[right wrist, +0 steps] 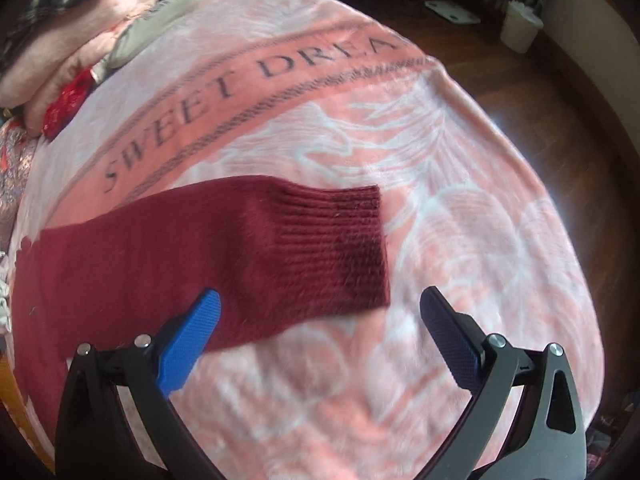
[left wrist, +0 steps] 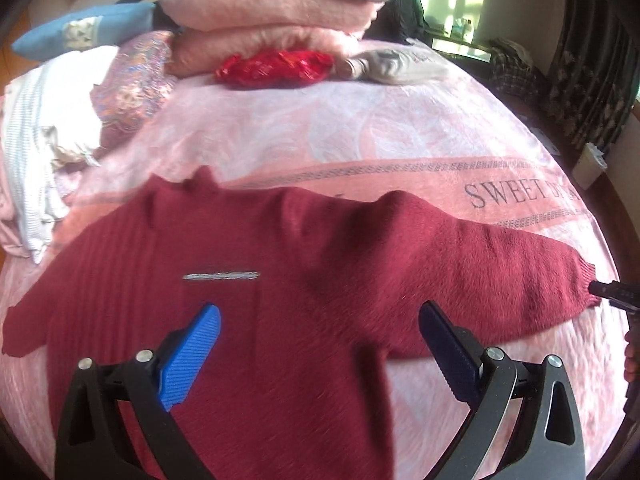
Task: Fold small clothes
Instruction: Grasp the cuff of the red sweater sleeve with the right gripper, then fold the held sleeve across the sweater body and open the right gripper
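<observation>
A dark red knitted sweater [left wrist: 280,280] lies flat on the pink blanket [left wrist: 320,128], both sleeves spread out sideways and a small silver stripe on its chest. My left gripper [left wrist: 320,320] hovers open over the sweater's body, nothing between its blue fingers. In the right wrist view the right sleeve [right wrist: 240,240] with its ribbed cuff [right wrist: 344,240] lies across the blanket [right wrist: 440,220]. My right gripper [right wrist: 320,312] stands open just above the cuff's lower edge, holding nothing. The right gripper's tip [left wrist: 612,292] shows at the sleeve end in the left wrist view.
Folded pink blankets [left wrist: 272,12], a red bag [left wrist: 276,66], a grey garment [left wrist: 400,64] and patterned pillows [left wrist: 132,76] pile at the far end of the bed. White striped cloth [left wrist: 28,160] lies at the left. Wooden floor [right wrist: 560,100] and a white bin [right wrist: 520,26] lie beyond the bed's right edge.
</observation>
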Demonstrator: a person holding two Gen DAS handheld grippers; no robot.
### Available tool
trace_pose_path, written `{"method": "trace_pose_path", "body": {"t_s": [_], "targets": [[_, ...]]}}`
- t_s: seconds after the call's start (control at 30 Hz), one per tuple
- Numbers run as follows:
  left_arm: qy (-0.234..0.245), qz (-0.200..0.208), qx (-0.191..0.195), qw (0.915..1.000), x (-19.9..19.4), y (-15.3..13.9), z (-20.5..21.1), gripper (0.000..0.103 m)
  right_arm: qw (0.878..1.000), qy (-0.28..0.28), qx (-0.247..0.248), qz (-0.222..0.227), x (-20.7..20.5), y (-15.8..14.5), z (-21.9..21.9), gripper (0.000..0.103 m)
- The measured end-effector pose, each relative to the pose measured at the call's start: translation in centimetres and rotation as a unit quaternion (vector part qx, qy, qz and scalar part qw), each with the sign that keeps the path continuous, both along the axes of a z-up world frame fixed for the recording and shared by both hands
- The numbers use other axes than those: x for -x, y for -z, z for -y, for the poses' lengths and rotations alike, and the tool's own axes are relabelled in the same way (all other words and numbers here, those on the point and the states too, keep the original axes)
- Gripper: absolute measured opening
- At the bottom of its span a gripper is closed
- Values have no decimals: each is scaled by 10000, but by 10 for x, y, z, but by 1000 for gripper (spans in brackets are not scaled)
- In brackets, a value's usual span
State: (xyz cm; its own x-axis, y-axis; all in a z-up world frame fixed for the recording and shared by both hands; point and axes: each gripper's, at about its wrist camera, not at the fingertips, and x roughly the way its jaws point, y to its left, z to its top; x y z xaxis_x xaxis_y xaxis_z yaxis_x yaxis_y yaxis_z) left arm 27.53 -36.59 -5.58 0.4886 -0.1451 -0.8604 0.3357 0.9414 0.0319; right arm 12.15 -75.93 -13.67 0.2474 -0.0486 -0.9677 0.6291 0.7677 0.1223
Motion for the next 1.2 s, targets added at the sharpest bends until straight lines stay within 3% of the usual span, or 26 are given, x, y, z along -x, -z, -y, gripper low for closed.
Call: {"method": "trace_pose_path", "body": {"t_s": [0.23, 0.27, 0.33, 0.4, 0.47, 0.53, 0.7, 0.9, 1.03, 1.2], "targets": [[-33, -96, -241, 9997, -17, 27, 24, 99, 9996, 6, -297, 14, -4, 21, 12, 98], [-41, -98, -259, 9996, -18, 29, 25, 99, 9997, -27, -245, 5, -5, 20, 11, 94], [-87, -111, -273, 9995, -22, 30, 26, 99, 9999, -64, -135, 43, -7, 17, 11, 76], [-130, -138, -264, 9995, -27, 31, 25, 99, 9997, -122, -162, 139, -10, 13, 12, 45], [-178, -139, -257, 9994, -30, 29, 21, 99, 9992, -183, -257, 255, -10, 6, 9, 23], [-230, -98, -248, 9994, -31, 24, 12, 99, 9991, -267, -150, 300, -11, -4, 3, 10], [-441, -64, -239, 9987, -39, 17, -25, 99, 9985, -135, 247, 463, -8, -47, -15, 9], [-721, -47, -376, 9967, -53, 11, -77, 99, 9938, -740, 462, 685, -44, -93, -89, 9], [-861, -58, -363, 9956, -59, 7, -108, 99, 9875, -1293, 476, 767, -82, -100, -157, 9], [-945, -78, -323, 9950, -63, 5, -138, 99, 9723, -2115, 443, 894, -132, -87, -247, 9]]}}
